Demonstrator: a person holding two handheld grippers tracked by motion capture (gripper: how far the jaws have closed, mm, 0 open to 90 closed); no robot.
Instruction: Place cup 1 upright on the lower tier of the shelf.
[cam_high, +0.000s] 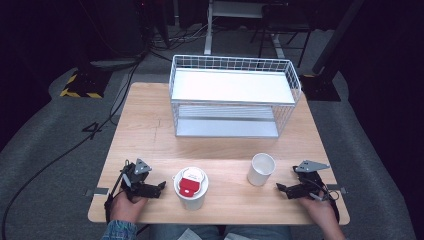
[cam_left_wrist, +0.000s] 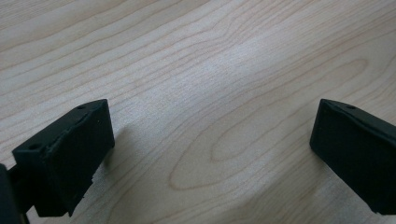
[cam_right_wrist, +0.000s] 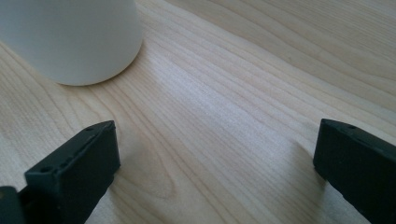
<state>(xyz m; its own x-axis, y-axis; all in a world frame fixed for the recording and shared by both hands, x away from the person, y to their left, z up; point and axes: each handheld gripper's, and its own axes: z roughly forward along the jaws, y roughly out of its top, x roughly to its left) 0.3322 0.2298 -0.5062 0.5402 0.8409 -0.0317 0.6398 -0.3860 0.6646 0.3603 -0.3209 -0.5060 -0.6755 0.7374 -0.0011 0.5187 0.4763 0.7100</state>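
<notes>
- Two white cups stood near the table's (cam_high: 150, 125) front edge: one (cam_high: 190, 188) carried a red object, unclear what, on a white inner part at its mouth; the other (cam_high: 261, 169) was plain, empty, upright.
- Left gripper (cam_high: 159, 187) rested just left of the filled cup, jaws spread wide over bare wood, grasping nothing.
- Right gripper (cam_high: 281, 188) lay near the empty cup, jaws likewise parted and empty, probably poised to approach.
- Beyond stood a wire rack (cam_high: 232, 97) with white shelves, likely the destination.
</notes>
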